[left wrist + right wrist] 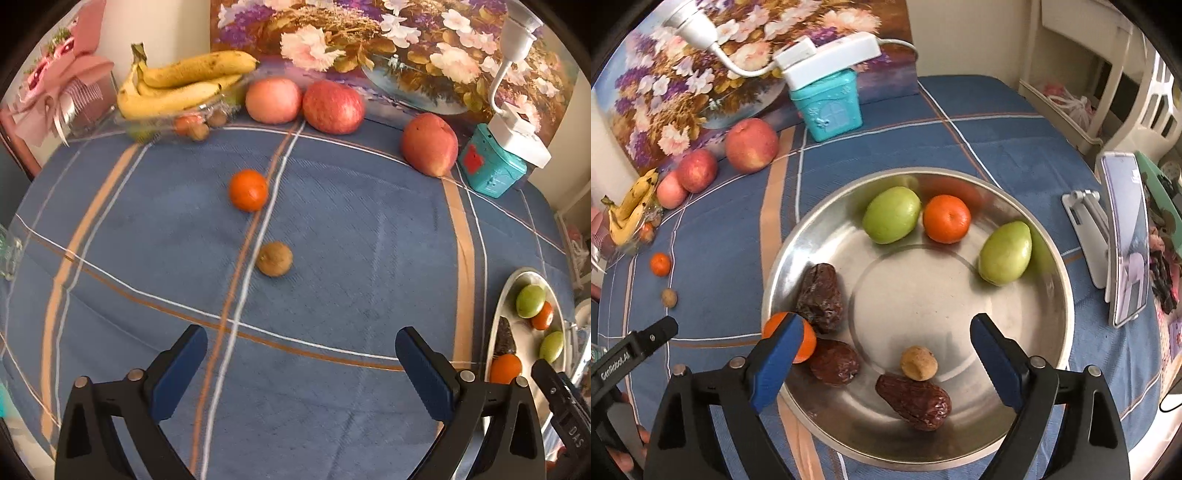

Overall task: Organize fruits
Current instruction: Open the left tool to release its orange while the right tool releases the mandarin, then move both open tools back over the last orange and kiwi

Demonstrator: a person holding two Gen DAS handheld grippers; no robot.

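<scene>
My left gripper [301, 354] is open and empty above the blue cloth, with a small brown longan [274, 259] and an orange tangerine [248, 190] on the cloth ahead of it. My right gripper [886, 345] is open and empty over the steel bowl [1060, 273]. The bowl holds two green fruits [892, 215], a tangerine [946, 219], a second tangerine [805, 339] behind my left finger, three dark red dates [820, 297] and a small brown longan [918, 363]. The bowl also shows at the right edge of the left wrist view [498, 306].
Three red apples [333, 107] line the back by a flower painting [369, 44]. Bananas [177, 86] lie on a clear tray of small fruit at back left. A teal box [491, 166] with a white lamp stands at back right. A phone on a stand [1126, 243] is right of the bowl.
</scene>
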